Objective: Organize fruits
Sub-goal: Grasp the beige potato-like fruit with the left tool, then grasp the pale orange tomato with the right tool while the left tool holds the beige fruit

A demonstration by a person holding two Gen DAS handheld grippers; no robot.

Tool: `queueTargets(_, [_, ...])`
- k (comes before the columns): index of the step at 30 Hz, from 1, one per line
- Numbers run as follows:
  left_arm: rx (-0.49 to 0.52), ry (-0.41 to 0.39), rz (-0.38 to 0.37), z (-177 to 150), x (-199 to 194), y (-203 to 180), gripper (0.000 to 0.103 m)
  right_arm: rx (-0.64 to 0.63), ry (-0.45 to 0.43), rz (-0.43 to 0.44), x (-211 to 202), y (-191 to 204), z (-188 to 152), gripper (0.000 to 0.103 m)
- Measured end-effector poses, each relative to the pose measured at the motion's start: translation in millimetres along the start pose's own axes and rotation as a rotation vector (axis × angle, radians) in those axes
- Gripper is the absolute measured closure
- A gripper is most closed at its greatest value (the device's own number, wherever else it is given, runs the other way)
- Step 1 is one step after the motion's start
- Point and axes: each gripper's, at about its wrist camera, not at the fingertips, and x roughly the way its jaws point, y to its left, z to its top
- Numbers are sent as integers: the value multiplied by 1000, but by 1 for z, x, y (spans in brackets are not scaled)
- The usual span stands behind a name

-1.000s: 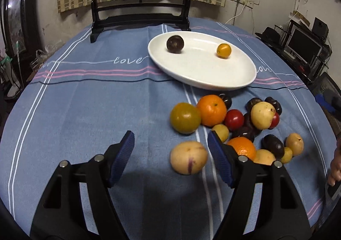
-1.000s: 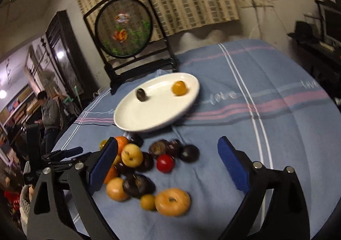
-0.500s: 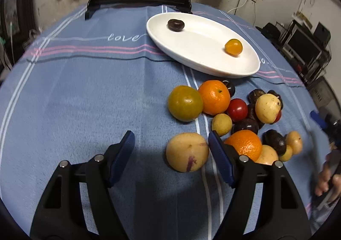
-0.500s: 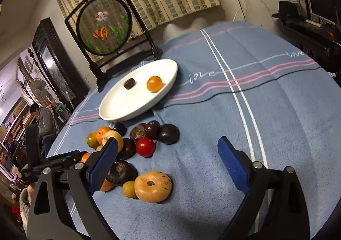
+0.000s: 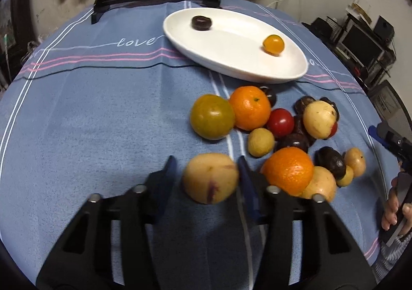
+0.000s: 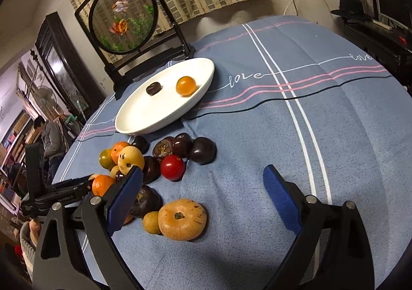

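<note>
White plate at 12 o'clock on the counter holds just two pieces: a dark fruit and a small orange one. Call it early; the bulk is left. The pile sits loose on the blue cloth at 1–3 o'clock from your left hand-held gripper: green-yellow tomato, two oranges, a red tomato, several dark and yellow pieces, all crowded and touching. Your left hand-held gripper brackets the pale yellow fruit; the pads look blurred and at or near its sides, so I can't tell if it's clamped. Your right hand-held gripper is spread wide, empty, above the cloth, with the flat orange-tan fruit between its fingers but untouched. Likely next: the yellow fruit goes to the plate.
</note>
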Motion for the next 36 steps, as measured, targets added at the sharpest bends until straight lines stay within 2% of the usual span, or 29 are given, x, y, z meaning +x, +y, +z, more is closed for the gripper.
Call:
queueTargets(4, [48, -12, 40, -3, -1, -9, 61, -54, 29, -4, 2, 12, -6, 8])
queueTargets(9, [-7, -51, 47, -1, -12, 3, 61, -170, 102, -30, 10, 32, -19, 8])
queueTargets(12, [-40, -73, 41, 0, -18, 11, 61, -159, 137, -44, 13, 28, -23, 8])
queueTargets(13, [-43, -75, 46, 1, -18, 13, 61, -146, 157, -45, 15, 25, -24, 10])
queueTargets(17, [-25, -74, 43, 1, -18, 10, 61, -168, 186, -60, 19, 28, -28, 29])
queueTargets(20, [-26, -72, 42, 1, -18, 10, 61, -188, 176, -66, 16, 32, -29, 34])
queueTargets(23, [-28, -62, 43, 1, -15, 11, 61, -210, 179, -68, 17, 37, -30, 36])
queueTargets(28, [-21, -31, 49, 1, -7, 10, 61, -214, 218, 6, 20, 36, -31, 37])
queueTargets(30, [-26, -24, 47, 1, -6, 11, 61, -225, 226, 22, 17, 36, -32, 43])
queueTargets(32, [-26, -18, 50, 1, -4, 11, 61, -234, 227, 13, 11, 31, -33, 58])
queueTargets(36, [-15, -15, 62, 1, -2, 9, 61, -241, 229, -5, 11, 26, -32, 58])
